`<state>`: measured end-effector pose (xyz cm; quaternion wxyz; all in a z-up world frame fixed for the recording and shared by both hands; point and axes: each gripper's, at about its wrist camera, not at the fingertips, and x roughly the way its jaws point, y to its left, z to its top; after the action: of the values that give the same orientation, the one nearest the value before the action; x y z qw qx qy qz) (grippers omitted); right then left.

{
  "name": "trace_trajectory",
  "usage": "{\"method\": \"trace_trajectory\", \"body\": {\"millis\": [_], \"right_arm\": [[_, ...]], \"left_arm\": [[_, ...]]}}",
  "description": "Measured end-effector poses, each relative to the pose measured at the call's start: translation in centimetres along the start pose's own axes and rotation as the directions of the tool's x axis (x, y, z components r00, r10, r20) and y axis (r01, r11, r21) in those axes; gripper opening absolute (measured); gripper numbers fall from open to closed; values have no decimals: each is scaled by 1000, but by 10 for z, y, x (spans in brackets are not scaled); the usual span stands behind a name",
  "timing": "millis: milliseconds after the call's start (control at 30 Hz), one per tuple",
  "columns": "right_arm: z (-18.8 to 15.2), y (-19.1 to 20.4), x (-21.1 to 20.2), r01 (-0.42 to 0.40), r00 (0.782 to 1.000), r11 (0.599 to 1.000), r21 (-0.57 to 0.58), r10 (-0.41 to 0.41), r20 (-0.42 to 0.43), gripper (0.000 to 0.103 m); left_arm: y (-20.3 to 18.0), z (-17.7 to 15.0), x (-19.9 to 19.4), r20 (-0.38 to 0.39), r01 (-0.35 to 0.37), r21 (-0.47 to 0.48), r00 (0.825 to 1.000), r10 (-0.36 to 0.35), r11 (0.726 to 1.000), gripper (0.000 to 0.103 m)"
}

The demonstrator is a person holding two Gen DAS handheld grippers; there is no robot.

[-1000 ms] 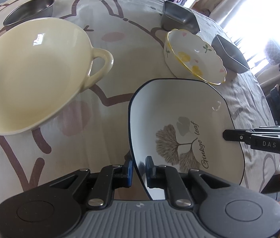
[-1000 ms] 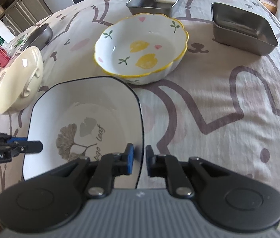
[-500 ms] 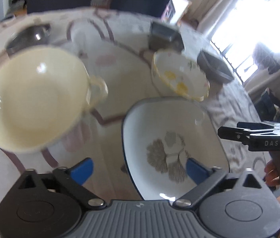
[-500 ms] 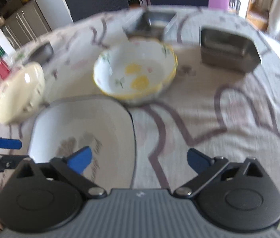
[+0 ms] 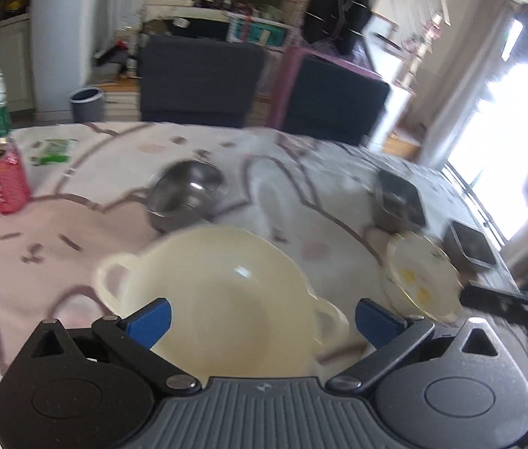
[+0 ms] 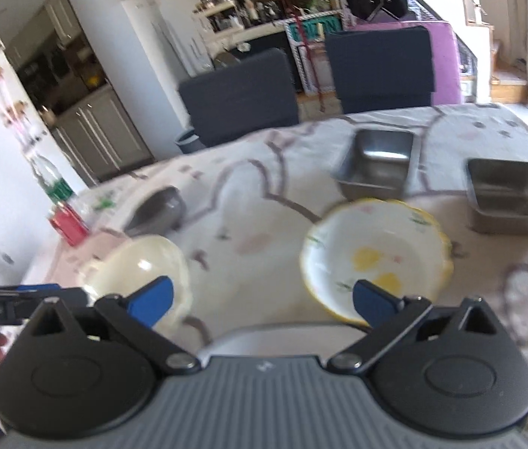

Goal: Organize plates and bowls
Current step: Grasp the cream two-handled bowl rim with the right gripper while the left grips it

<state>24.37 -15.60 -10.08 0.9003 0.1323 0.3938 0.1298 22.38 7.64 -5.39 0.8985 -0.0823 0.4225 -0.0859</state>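
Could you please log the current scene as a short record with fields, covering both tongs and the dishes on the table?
left tongs: open, holding nothing
right tongs: open, holding nothing
cream bowl: two handles, directly ahead of left tongs
floral bowl: yellow rim, ahead of right tongs
round steel bowl: beyond cream bowl
square steel pans: two, behind floral bowl
red can: upright, far left
image quality: motion-blurred

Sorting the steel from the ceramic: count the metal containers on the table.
3. A round metal bowl sits behind the cream bowl; two square metal pans sit behind the floral bowl. Others may lie out of view.
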Motion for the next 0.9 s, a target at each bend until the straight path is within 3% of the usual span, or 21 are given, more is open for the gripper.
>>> {"method": "trace_trajectory", "body": {"millis": [133,233,300,400,533,667,700,733,900], "right_arm": [[6,21,23,-11,998,1000,-7,10,-60,103],[9,28,50,-26,992,999,21,29,-127,94],[9,29,68,-37,983,997,73,49,-177,86],[6,30,88,-79,966,987,139,110,-233,76],[-1,34,114,-87,949,981,173,134,-284,65],[-7,43,130,-98,931,976,194,159,-330,43],[-8,46,134,-101,927,976,192,162,-338,25],[-7,49,137,-96,925,980,176,153,-347,19],[-6,63,132,-70,938,997,43,80,-338,17]], "left_arm": [[26,14,4,21,-46,-26,999,47,999,103],[49,22,7,26,-57,-62,998,59,996,102],[63,26,10,22,-71,-79,997,73,994,100],[82,27,18,6,-99,-99,995,100,990,89],[104,23,28,-35,-113,-154,993,109,982,76],[111,20,30,-42,-104,-167,994,99,980,72],[111,19,29,-40,-101,-166,995,96,981,71],[111,19,30,-39,-99,-165,995,94,981,70],[110,17,33,-53,-95,-166,995,87,982,66]]}}
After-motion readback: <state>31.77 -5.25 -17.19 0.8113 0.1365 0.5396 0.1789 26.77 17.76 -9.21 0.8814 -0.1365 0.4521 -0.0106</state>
